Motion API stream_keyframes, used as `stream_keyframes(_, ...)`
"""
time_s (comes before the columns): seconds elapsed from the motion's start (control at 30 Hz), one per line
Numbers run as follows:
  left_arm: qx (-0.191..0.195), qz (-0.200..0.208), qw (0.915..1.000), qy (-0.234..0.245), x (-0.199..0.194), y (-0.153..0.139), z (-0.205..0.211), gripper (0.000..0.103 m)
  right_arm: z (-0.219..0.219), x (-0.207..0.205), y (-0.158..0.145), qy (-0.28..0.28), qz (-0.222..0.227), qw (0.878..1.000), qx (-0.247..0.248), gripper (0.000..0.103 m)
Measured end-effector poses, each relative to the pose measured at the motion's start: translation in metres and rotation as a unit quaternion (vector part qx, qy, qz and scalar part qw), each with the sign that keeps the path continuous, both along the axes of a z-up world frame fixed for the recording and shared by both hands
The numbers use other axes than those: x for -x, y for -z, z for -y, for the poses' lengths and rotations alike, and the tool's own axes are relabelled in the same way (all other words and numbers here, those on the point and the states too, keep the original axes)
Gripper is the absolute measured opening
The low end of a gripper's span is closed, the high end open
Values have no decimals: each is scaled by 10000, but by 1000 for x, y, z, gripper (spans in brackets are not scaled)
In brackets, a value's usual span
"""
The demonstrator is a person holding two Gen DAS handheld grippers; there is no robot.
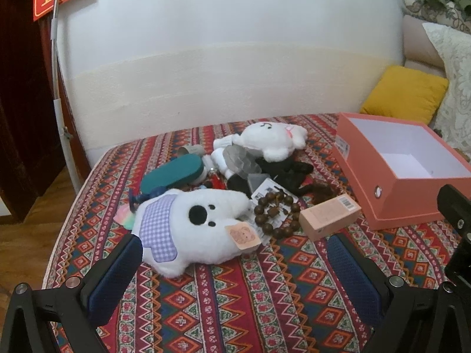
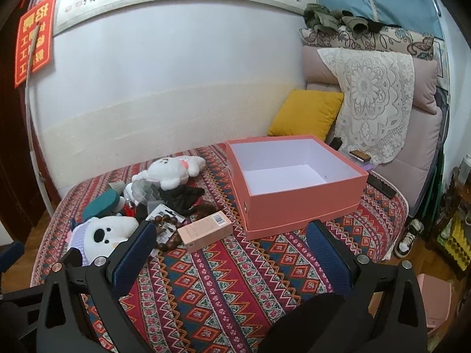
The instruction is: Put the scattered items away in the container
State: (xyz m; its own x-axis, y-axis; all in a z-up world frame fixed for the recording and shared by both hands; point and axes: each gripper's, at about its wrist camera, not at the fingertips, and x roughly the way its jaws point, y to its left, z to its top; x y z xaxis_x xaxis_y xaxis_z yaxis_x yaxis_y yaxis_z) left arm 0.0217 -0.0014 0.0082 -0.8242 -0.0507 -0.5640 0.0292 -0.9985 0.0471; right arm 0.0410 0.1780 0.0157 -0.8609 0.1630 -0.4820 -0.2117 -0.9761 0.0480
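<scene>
An open, empty orange box (image 1: 400,182) (image 2: 297,194) stands on the patterned bedspread at the right. Left of it lies a pile: a white ghost plush with a purple checked scarf (image 1: 194,223) (image 2: 103,234), a second white plush (image 1: 273,139) (image 2: 173,170), a wooden bead bracelet (image 1: 276,211) (image 2: 169,229), a small pink carton (image 1: 329,216) (image 2: 206,231), a teal case (image 1: 173,172) (image 2: 101,203) and a black cloth item (image 1: 282,173) (image 2: 182,195). My left gripper (image 1: 232,253) is open just in front of the ghost plush. My right gripper (image 2: 229,241) is open, hovering near the pink carton and the box front.
The bedspread (image 1: 265,300) ends at the left over a wooden floor (image 1: 26,235). A yellow cushion (image 2: 306,114) and a lace-covered backrest (image 2: 376,103) stand behind the box. A shoe (image 2: 409,236) lies on the floor at the right.
</scene>
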Motion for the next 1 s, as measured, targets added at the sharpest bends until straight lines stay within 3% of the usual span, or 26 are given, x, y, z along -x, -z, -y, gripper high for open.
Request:
stream_keyframes(0.5, 2, 30, 10000, -37, 2, 8, 14, 103, 7, 2, 1, -281, -119, 9995, 17, 103)
stream_keyframes(0.67, -62, 20, 9998, -203, 3, 18, 35, 103, 21, 4, 4, -716, -524, 9944, -570, 103)
stream_keyframes(0.8, 43, -166, 9990, -410, 7, 38, 61, 103, 31, 29, 22, -1471, -183, 9872, -593, 103)
stream_keyframes(0.9, -114, 305, 9984, -471, 26, 62, 80, 103, 29, 57, 45, -2008, 236, 9789, -288, 103)
stream_keyframes(1.0, -600, 866, 9937, -385, 54, 90, 97, 103, 28, 88, 74, -2195, 887, 9713, -202, 103)
